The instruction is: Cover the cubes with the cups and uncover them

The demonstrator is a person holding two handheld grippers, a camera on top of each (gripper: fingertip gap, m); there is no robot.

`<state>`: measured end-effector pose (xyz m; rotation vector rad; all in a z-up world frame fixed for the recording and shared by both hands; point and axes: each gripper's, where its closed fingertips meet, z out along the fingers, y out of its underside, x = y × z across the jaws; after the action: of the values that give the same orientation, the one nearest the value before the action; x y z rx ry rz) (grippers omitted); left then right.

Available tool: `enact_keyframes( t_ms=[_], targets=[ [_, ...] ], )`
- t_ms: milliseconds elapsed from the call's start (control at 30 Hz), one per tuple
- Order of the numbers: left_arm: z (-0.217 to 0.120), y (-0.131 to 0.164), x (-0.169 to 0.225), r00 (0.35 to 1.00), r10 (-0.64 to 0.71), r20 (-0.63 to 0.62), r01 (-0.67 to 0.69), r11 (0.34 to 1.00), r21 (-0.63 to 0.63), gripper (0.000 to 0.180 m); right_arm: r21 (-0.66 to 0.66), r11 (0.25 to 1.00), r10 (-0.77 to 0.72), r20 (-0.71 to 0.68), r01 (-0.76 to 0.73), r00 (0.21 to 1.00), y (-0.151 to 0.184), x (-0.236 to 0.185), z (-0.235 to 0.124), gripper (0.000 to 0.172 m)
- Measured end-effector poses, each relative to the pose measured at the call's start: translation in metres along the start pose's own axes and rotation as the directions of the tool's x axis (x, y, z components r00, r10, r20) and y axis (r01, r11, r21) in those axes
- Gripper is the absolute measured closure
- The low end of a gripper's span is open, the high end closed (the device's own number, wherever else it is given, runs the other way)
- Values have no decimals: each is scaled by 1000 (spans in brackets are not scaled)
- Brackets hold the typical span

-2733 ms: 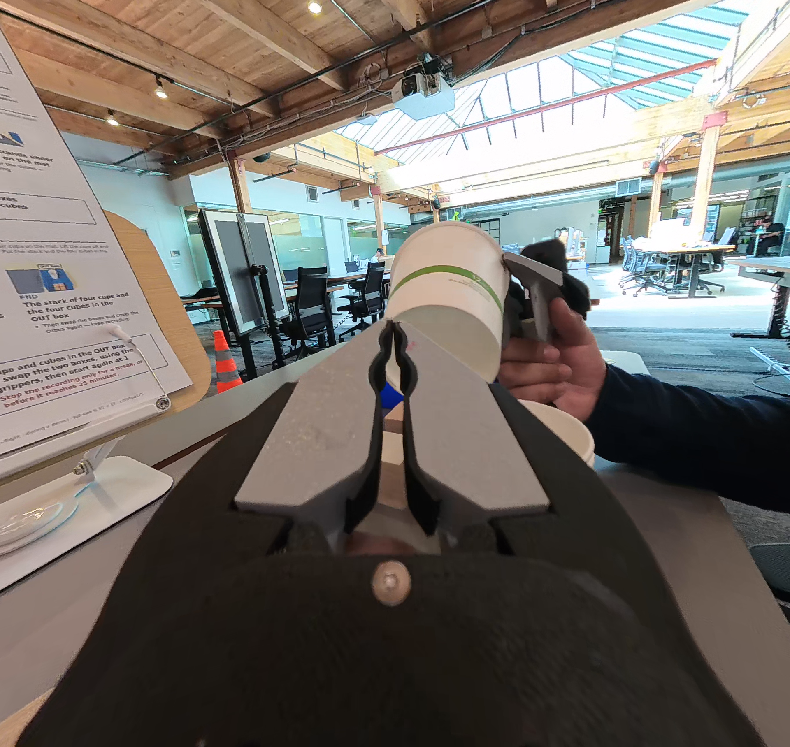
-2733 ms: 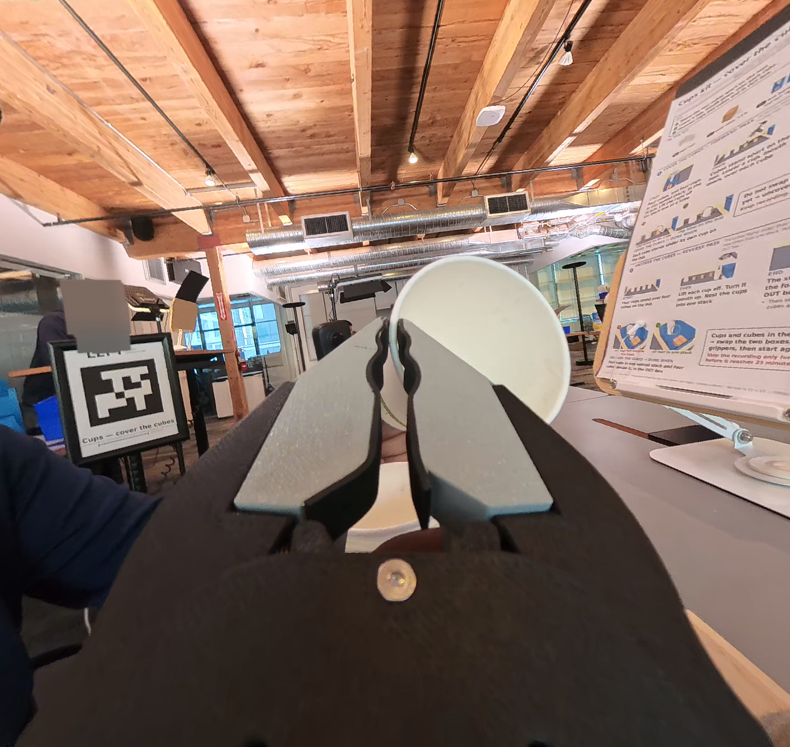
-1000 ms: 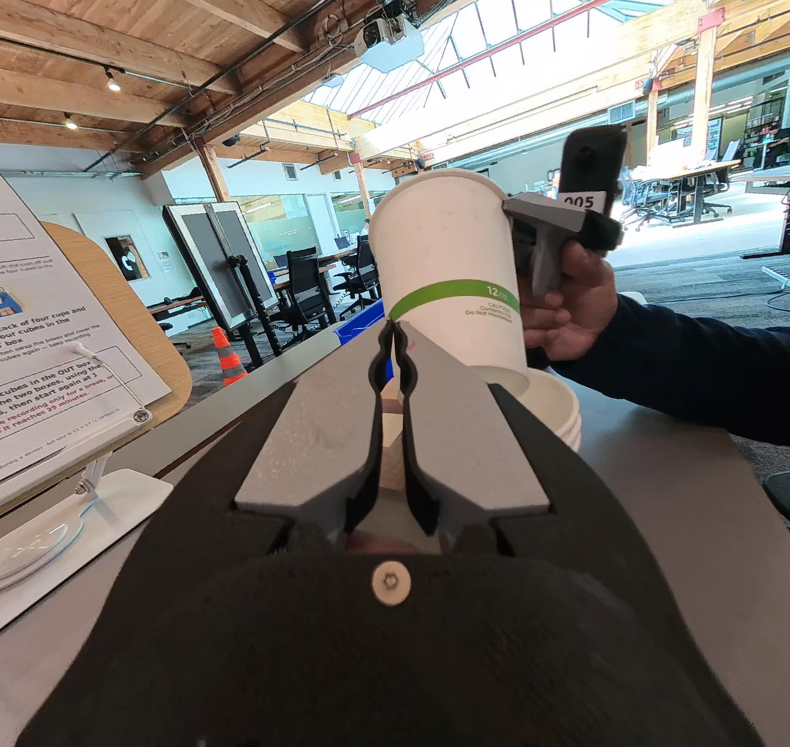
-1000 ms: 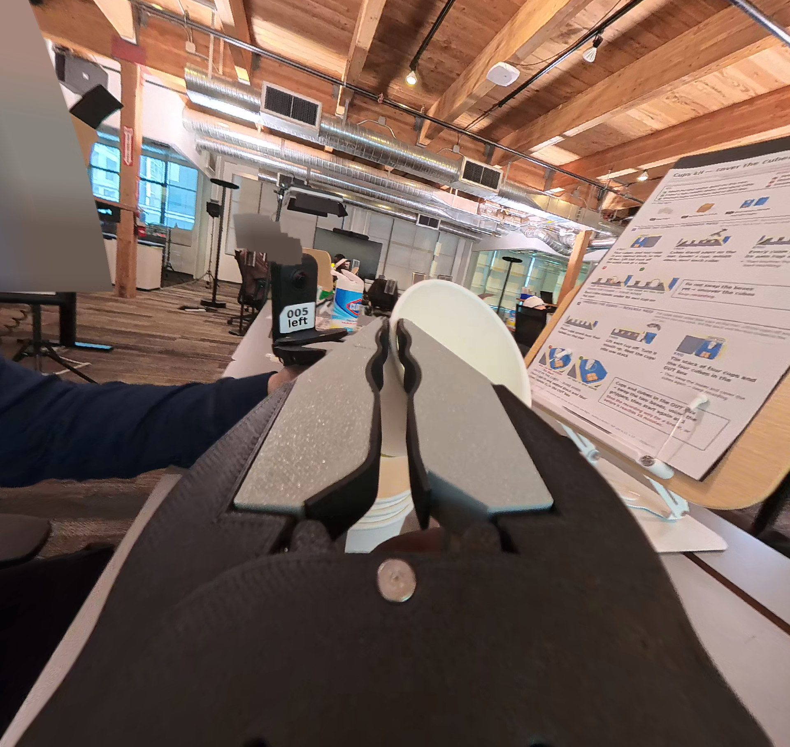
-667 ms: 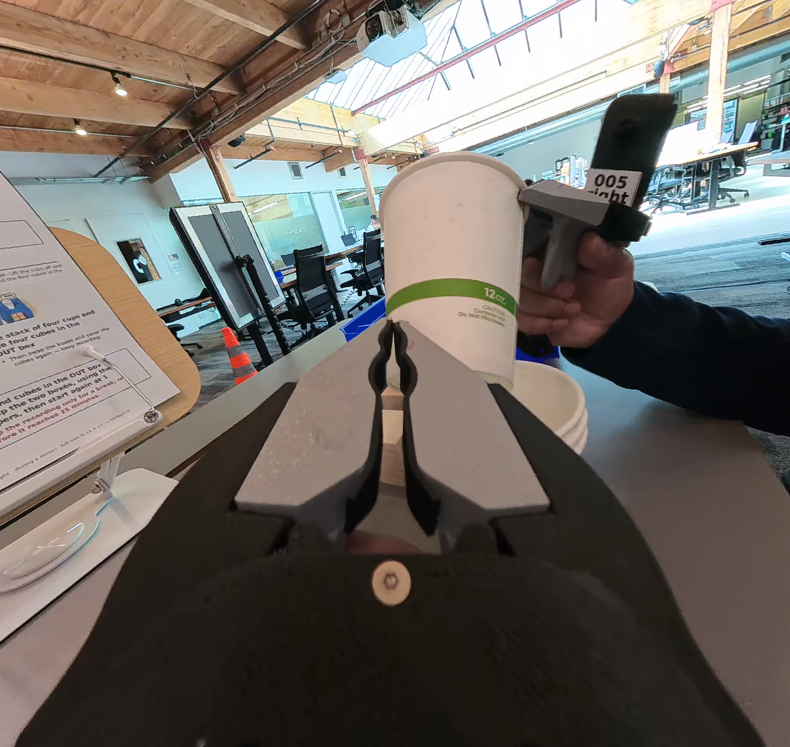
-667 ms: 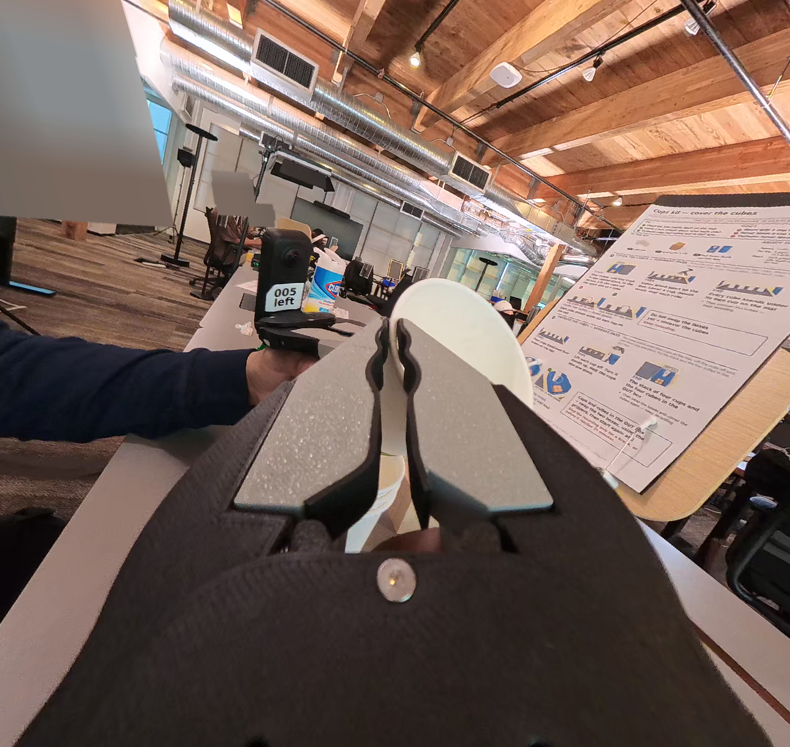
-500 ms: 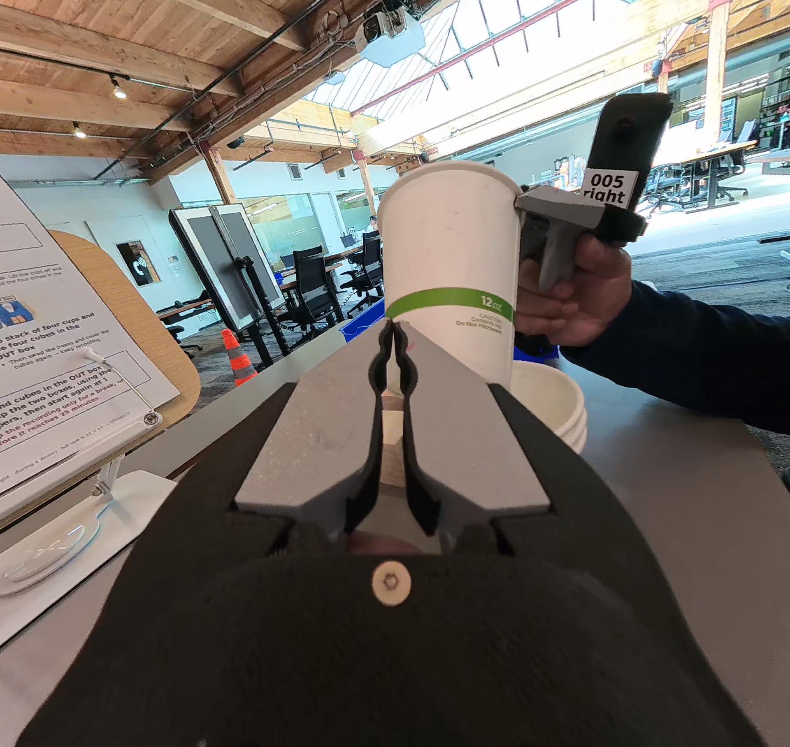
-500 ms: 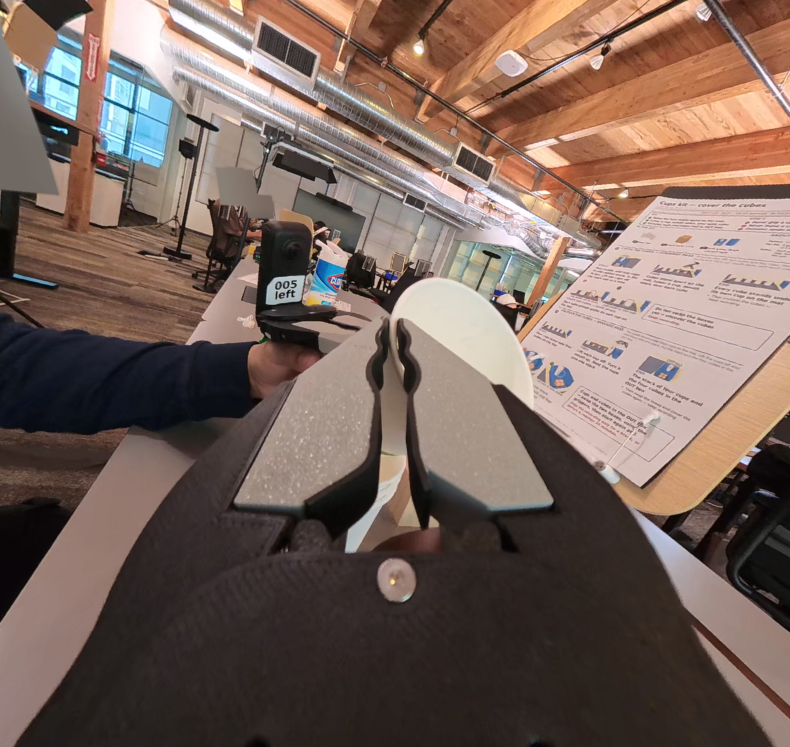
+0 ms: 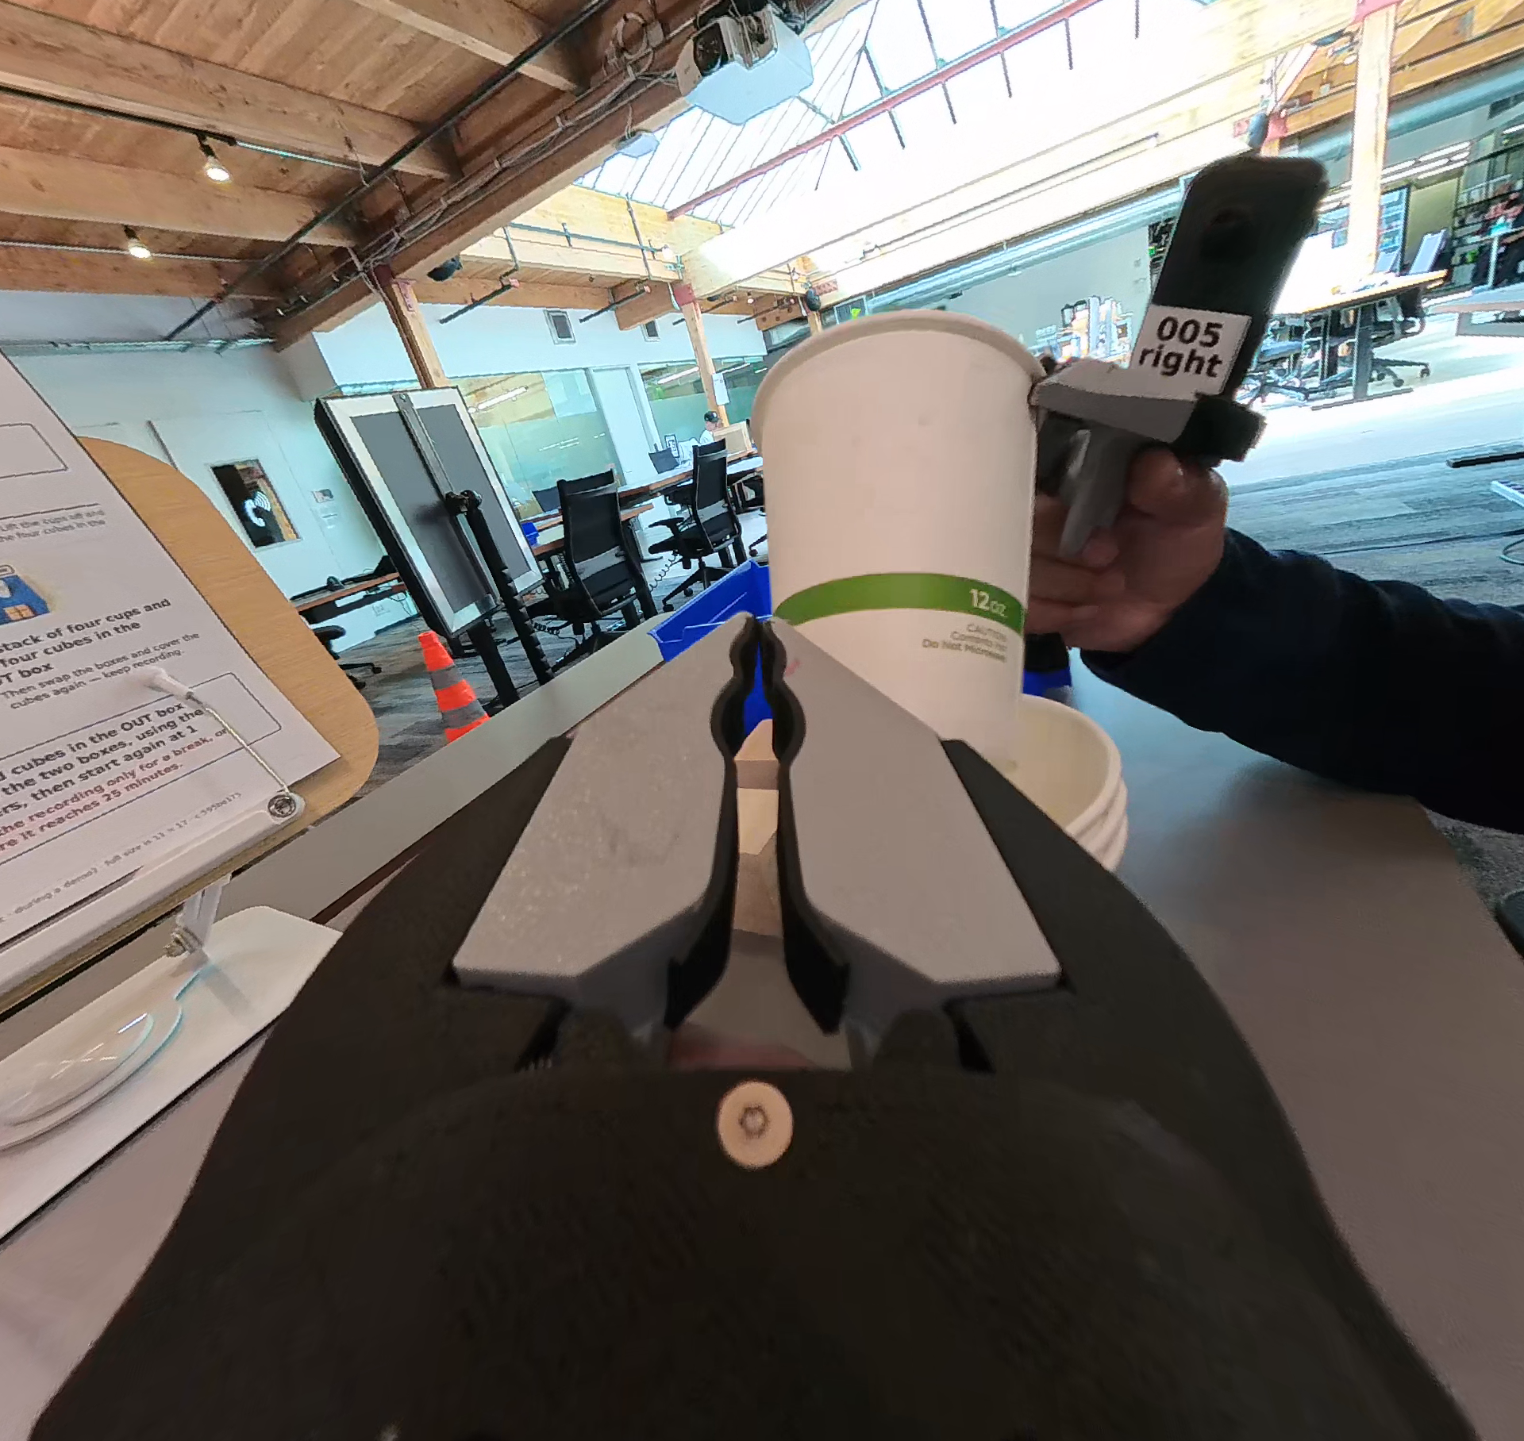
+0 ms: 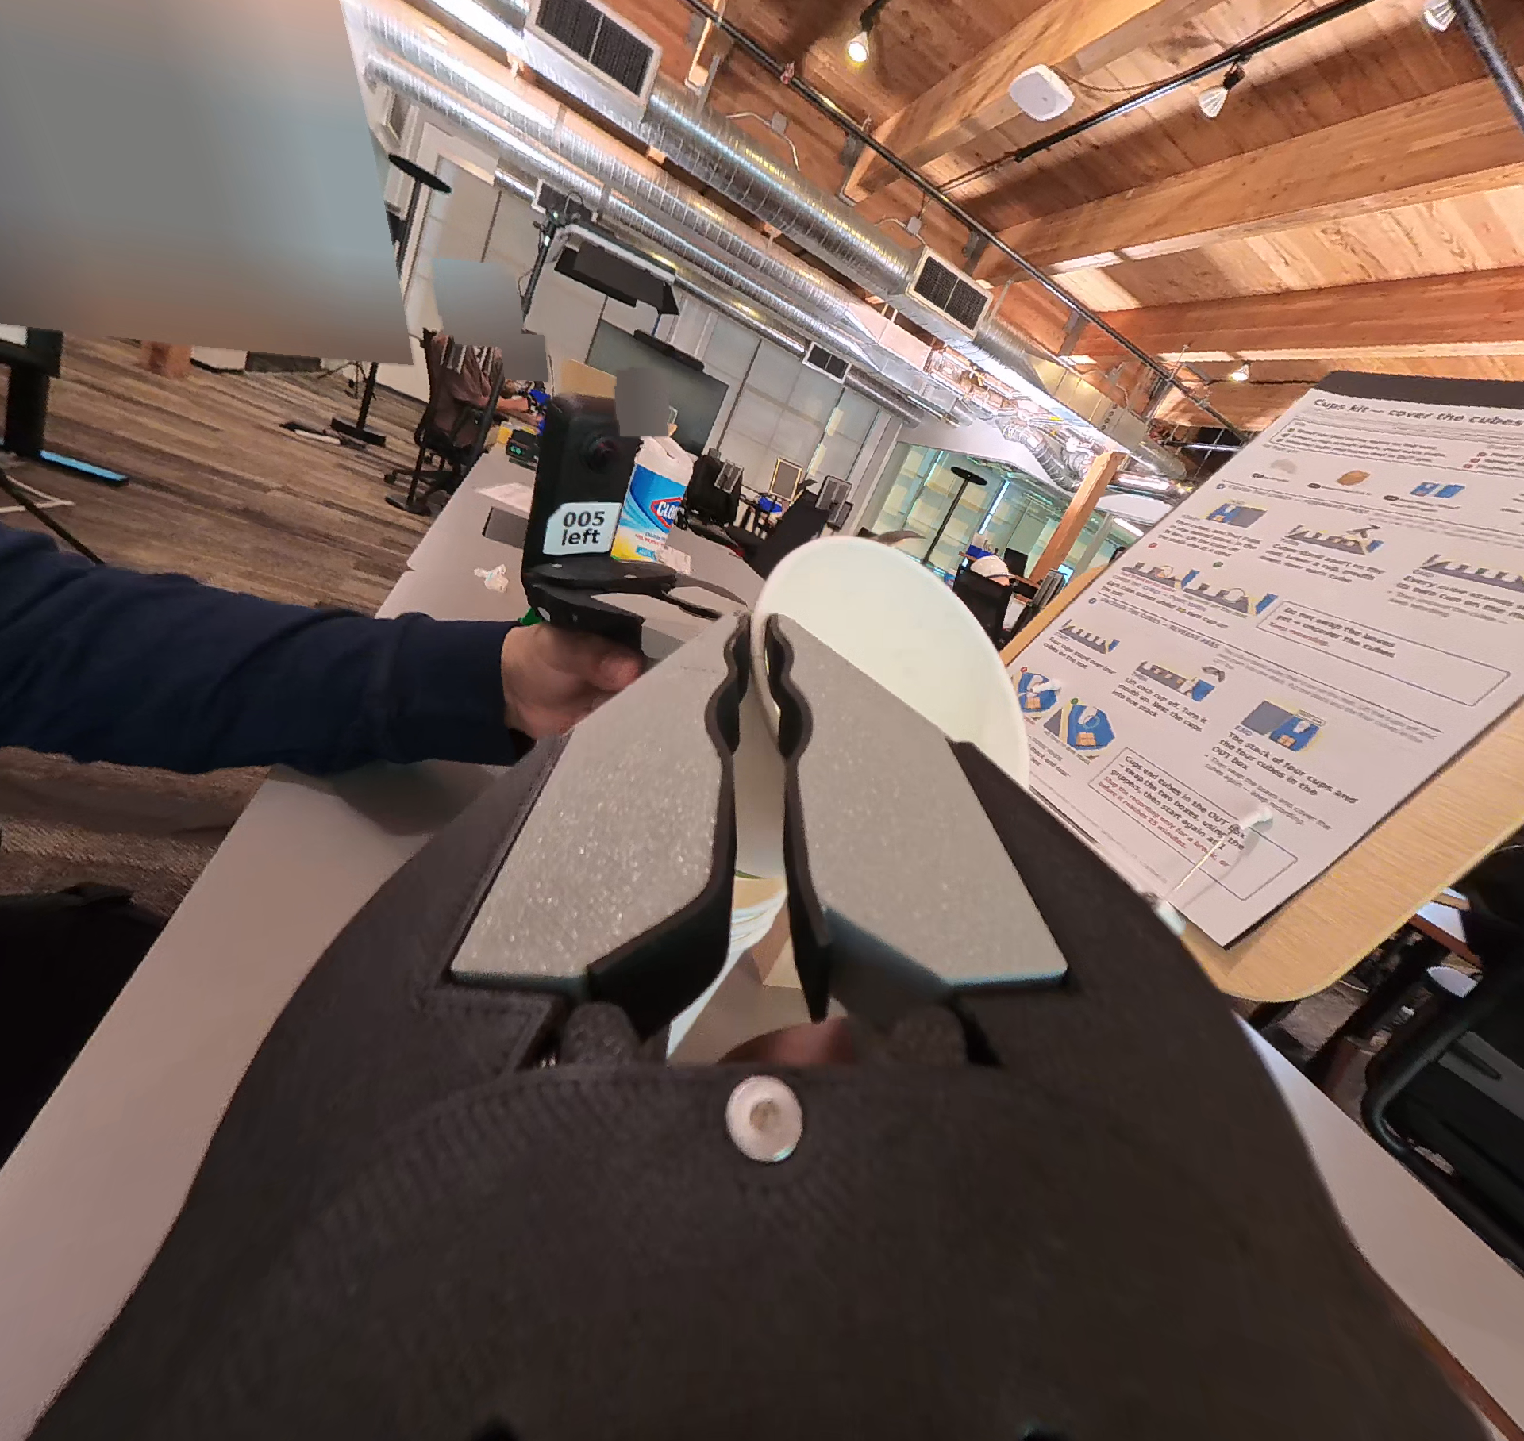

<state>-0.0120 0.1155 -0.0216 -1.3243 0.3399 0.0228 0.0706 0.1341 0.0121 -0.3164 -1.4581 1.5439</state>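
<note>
Grey table (image 9: 1286, 948) — timber-beamed ceiling (image 10: 1154, 189) — open office

Plenty of print around, none copied here. The paper cup (image 9: 899, 511) has small lettering on and under its green band. The left gripper (image 9: 752, 643) and right gripper (image 10: 760, 643) each carry a white sticker. There's also a printed instruction sheet (image 10: 1286, 659) on the right and a branded wipes tub (image 10: 656, 511) far back.

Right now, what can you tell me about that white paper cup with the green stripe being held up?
The white paper cup looks like matte paper with a rolled rim and a green band bearing small print. It stands upright, mouth up, its base lowered into a stack of white cups on the grey table. The right gripper pinches its rim wall between closed jaws.
</note>
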Motion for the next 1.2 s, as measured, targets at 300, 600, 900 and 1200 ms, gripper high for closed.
enact_keyframes(
  t_ms=[300,600,900,1200],
  targets=[
    [1,1,2,1000,-2,-11,2,1000,-6,180,-62,996,-58,33,60,998,5,-5,-4,172],
    [6,15,14,998,18,-60,-22,997,-73,180,-107,990,-81,83,90,993,16,-20,5,172],
    [6,15,11,999,25,-47,-28,997,-73,180,-70,995,-64,34,66,997,16,-17,9,171],
    [6,16,11,998,21,-52,-25,997,-78,180,-25,1000,11,33,-10,999,11,-16,10,167]
  ],
)
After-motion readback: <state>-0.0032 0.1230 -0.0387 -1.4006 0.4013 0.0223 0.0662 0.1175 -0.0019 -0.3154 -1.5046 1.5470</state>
